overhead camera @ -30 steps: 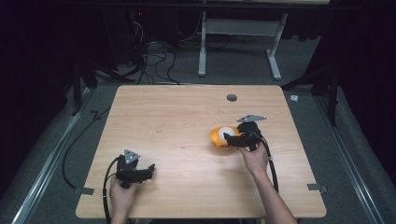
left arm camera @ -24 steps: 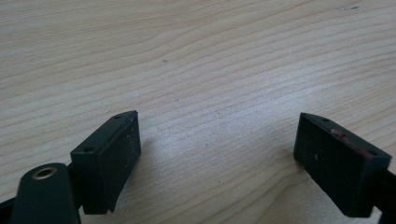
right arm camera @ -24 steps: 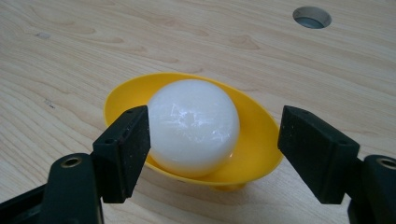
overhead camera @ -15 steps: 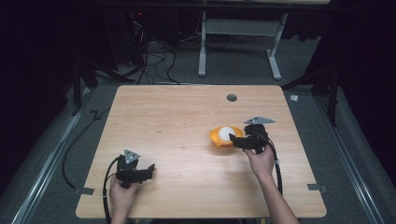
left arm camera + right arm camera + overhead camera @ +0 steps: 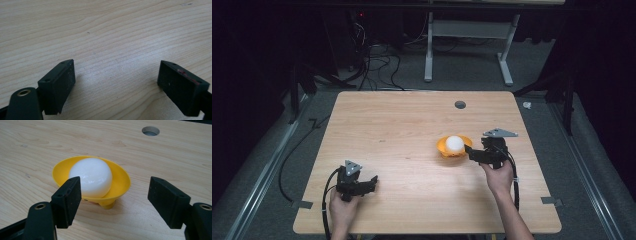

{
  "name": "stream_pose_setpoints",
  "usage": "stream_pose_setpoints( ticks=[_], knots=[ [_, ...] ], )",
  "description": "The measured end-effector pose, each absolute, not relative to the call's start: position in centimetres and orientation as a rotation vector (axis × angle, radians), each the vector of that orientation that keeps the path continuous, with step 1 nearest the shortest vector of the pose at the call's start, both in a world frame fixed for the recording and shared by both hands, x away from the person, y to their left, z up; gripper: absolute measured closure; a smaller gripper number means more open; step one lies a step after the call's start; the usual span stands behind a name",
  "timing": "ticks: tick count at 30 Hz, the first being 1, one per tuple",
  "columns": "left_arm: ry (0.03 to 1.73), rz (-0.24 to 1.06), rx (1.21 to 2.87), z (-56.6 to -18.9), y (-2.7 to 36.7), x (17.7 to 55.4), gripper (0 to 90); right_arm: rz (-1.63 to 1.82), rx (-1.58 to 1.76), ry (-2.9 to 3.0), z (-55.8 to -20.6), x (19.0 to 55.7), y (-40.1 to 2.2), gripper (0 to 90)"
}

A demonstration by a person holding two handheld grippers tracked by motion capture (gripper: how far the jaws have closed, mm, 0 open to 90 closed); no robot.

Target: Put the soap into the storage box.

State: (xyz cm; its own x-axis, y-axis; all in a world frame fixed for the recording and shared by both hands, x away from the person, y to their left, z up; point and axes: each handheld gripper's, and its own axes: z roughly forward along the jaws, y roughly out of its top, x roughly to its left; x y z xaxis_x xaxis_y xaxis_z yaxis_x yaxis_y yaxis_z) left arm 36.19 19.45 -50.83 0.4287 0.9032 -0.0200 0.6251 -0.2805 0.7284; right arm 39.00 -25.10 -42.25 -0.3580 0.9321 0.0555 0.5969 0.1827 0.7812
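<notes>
Two grippers are in our hands. The left gripper [image 5: 373, 181] sits nearest us at about seven o'clock on the table [image 5: 397, 125], its jaws spread with nothing but bare wood between them. The right gripper [image 5: 468, 150] is farther up, near four o'clock, and its jaws have just been closing; even so they stand apart and press on nothing, as the right gripper view shows.

One yellow bowl [image 5: 120, 176] stands just beyond those jaws, right of the table's centre, and one white ball [image 5: 91, 178] rests inside it. The left jaw overlaps the bowl's near rim in the right gripper view, though we cannot tell whether it touches.

We judge the step to be backing away from the bowl. To do it well, we keep the jaws level and draw straight back toward four o'clock, so neither jaw clips the rim and tips the ball out.

One round hole [image 5: 460, 104] lies farthest off, near twelve o'clock.
</notes>
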Motion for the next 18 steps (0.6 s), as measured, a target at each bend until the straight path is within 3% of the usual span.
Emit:
stream_pose_setpoints(
  ticks=[18],
  knots=[
    [1.285,0.532,2.014,-50.8,19.4,36.2,15.1,1.044,1.449,1.992,-42.4,37.3,-26.3,28.4]
  ],
)
